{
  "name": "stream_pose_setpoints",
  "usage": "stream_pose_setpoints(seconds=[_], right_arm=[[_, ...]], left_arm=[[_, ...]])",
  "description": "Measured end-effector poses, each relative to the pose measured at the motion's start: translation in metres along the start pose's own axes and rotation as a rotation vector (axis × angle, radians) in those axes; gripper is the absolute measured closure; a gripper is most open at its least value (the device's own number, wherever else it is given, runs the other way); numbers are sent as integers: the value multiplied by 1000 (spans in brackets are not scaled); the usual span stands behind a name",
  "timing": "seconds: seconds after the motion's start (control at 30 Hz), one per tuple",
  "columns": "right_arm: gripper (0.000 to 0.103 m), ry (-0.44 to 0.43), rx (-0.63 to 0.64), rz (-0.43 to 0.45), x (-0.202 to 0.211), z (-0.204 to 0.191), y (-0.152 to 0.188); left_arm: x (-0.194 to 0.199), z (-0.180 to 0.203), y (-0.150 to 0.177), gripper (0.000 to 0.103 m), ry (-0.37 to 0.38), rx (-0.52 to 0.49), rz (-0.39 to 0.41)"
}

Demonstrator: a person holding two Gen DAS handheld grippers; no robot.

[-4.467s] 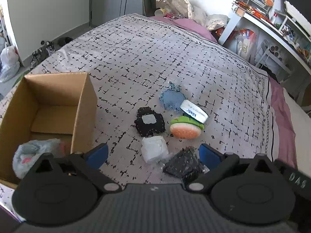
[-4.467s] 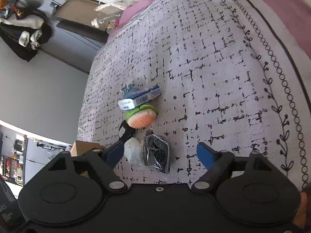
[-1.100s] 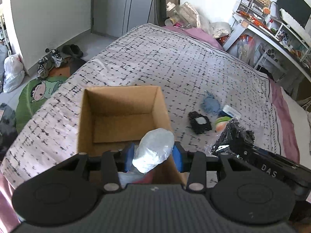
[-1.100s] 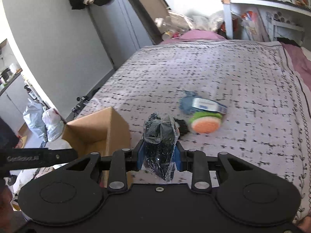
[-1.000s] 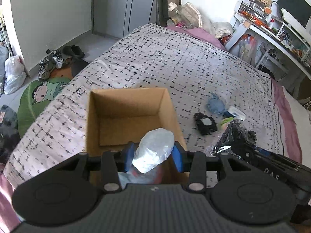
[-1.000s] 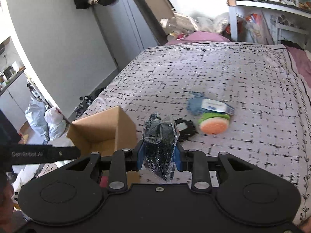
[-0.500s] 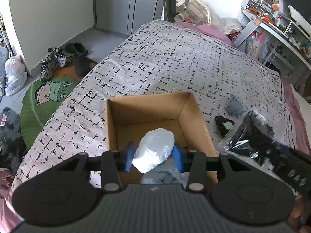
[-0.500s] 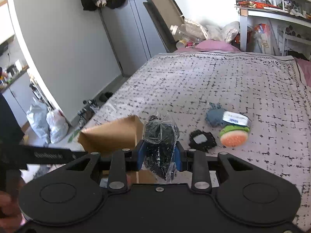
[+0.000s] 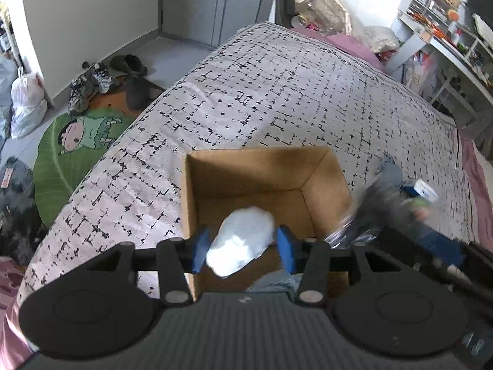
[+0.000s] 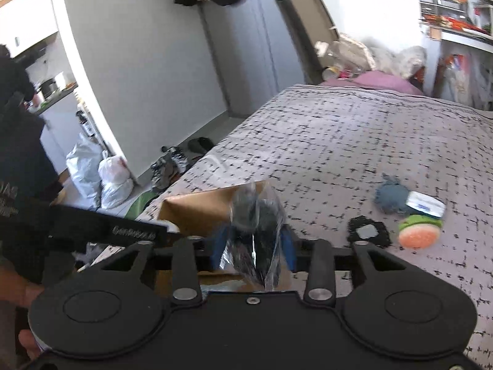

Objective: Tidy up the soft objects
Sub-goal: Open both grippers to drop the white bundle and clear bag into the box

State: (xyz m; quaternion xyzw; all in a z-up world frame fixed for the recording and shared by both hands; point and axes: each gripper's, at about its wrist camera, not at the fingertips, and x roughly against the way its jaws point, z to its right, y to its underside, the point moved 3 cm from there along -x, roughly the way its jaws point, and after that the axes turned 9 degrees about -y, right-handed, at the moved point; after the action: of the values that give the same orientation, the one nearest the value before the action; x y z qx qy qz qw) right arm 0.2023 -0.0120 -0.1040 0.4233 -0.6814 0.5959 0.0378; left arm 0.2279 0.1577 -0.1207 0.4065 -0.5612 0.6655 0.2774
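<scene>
1. The left gripper (image 9: 242, 245) pinches a white bag (image 9: 240, 240) between its blue pads (image 9: 285, 246), above the open box (image 9: 265, 169).
2. The box stands on the bed (image 9: 277, 92) near its left edge, top open, brown inner walls lit on the far side.
3. Something pale blue-grey (image 9: 274, 282) lies in the box at its near wall, mostly hidden behind the gripper body; what it is cannot be told.
4. The right gripper (image 10: 254, 245) is clamped on a clear bag of dark stuff (image 10: 257, 231), just over the box's (image 10: 203, 212) right side. In the left view this bag (image 9: 366, 212) is blurred, just beside the box's right wall.
5. Four things lie together on the bed, right of the box:
   - a black knit patch (image 10: 368, 232) with a grey label, nearest the box;
   - a burger toy (image 10: 419, 231), green on top and orange at its face, just right of the patch;
   - a white-and-blue pack (image 10: 426, 203), touching the burger toy from behind;
   - a blue-grey lump (image 10: 391, 199), touching the pack on its left.
6. On the floor beyond the bed's left edge are a green cartoon mat (image 9: 77, 148), shoes (image 9: 92, 83) and white plastic sacks (image 9: 26, 104).
</scene>
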Motion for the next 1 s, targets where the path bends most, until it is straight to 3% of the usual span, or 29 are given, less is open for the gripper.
stream_pose_setpoints(seconds=[0.17,0.43,0.53,0.67,0.77,0.93,1.0], right_arm=[[55,8,25,-15,2,-5,3],[55,13,-28,-2,23,5,1],[53,3,-37,-6,33,10,1],[36,-16,-35,-17,47,18,3],[22,-10,-55,-4,58,27,2],[17,-5,-104,23,74,46,-1],[16,2,-104,31,81,53,1]], left_arm=[[9,0,-1,46,-12,10,10],[29,12,5,43,-42,-18,26],[40,20,8,35,-42,-16,39],[58,32,11,24,-47,-11,72],[68,41,14,22,-65,-17,88],[82,56,21,21,-64,-38,117],[88,62,23,21,-113,-45,141]])
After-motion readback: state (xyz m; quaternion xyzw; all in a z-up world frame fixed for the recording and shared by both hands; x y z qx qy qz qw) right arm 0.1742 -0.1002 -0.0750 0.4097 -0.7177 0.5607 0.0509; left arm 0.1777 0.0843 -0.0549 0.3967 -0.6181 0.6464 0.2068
